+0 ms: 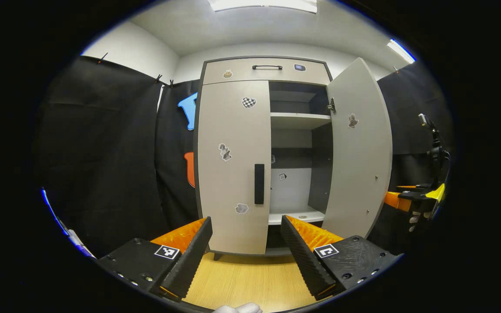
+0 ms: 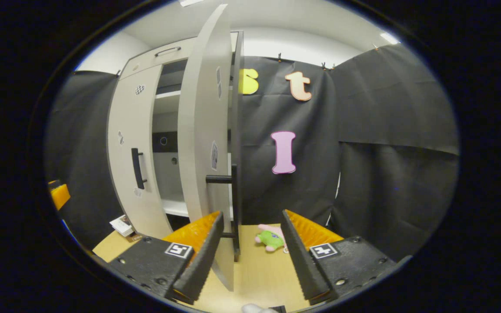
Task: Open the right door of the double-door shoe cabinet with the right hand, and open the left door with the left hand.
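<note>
Already the right door point(image 1: 359, 152) stands open, left door point(image 1: 233, 165) shut.

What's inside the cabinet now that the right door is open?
Behind the open right door the cabinet shows bare shelves with nothing on them. The closed left door covers the other half, so its contents cannot be seen.

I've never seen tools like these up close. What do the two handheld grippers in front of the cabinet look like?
Each gripper, left and right, has two wedge-shaped fingers with ridged, saw-toothed inner faces. The fingers sit on black, bolted plates, and each plate carries a small square black-and-white marker tag.
</note>
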